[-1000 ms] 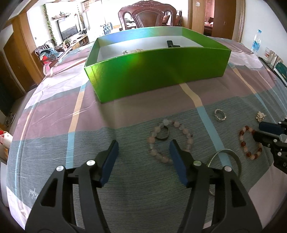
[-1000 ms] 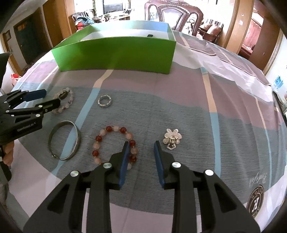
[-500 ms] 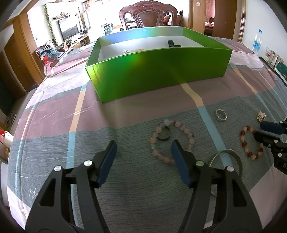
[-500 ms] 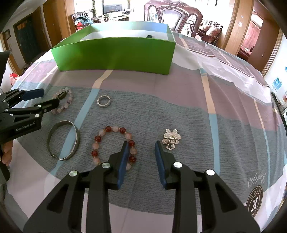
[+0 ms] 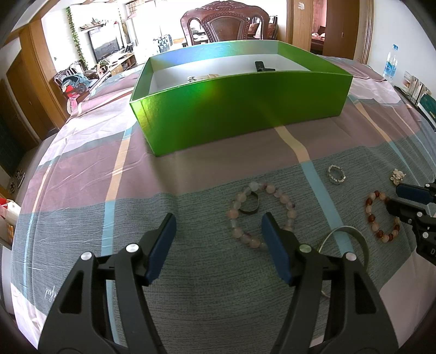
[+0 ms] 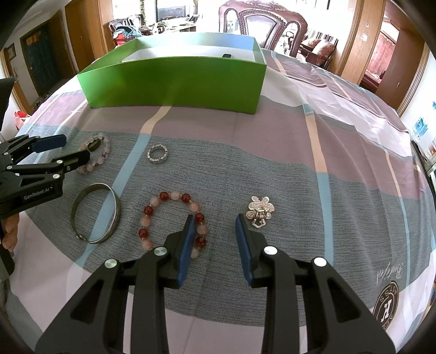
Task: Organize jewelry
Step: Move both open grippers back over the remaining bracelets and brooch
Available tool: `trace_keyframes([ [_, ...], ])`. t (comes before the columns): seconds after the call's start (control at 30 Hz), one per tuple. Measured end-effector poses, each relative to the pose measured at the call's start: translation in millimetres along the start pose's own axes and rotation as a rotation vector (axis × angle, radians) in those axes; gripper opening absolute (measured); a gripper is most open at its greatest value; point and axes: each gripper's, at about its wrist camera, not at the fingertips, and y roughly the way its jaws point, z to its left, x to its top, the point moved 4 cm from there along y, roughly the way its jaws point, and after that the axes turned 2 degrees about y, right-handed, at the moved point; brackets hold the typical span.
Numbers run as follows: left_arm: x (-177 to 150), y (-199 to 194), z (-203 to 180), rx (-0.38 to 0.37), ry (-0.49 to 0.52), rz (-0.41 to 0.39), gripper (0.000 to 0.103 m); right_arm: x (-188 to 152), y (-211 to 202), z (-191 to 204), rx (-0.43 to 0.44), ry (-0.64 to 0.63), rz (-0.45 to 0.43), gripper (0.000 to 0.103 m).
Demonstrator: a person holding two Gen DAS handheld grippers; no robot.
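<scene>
Between my left gripper's [image 5: 218, 234] blue pads I see only bare cloth; the jaws stand wide apart and have just been opening a little further, with nothing held. Its right pad sits just beside the near edge of a pale pink bead bracelet [image 5: 261, 215] lying flat on the grey band of the striped tablecloth [image 5: 81, 174]. A dark ring [image 5: 249, 205] lies inside that bracelet's loop, against its far left beads. Just right of the gripper, partly hidden behind its finger, is a silver bangle [image 5: 346, 234].

My right gripper [image 6: 215, 226] hangs over the same cloth with its jaws parted more narrowly, also pinching nothing. Its left pad overlaps the right side of a red and pink bead bracelet [image 6: 163, 215] in my view; I cannot tell whether it touches the beads. Its right pad is just beside a pearly butterfly-shaped clip [image 6: 259, 211]. Further out, a small sparkly ring [image 6: 157, 154] lies between the two bead bracelets and nearer the box.

Beyond all the jewelry stands an open green box [image 5: 239, 114] with a white inside, well apart from the pieces on the cloth. A small black object [image 5: 261, 66] and something pale lie in it, too small for me to name. A carved wooden chair [image 5: 231, 21] stands behind the table.
</scene>
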Motion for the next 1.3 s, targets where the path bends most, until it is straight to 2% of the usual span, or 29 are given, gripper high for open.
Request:
trace_keyframes([
  [0.4,-0.6,0.2,1.9,0.005,-0.001,0.001,0.069,-0.4,-0.6,-1.0,-0.005,0.000,-0.002,0.034],
  [0.6,-0.7,0.2,1.8,0.009,0.001,0.000,0.072,0.0,-0.5,-3.6,-0.013,0.008,-0.004,0.039],
  [1.3,-0.9,-1.0,-0.2,0.016,0.012,-0.002,0.073,0.4,-0.3,-4.5,-0.016,0.006,-0.007,0.039],
])
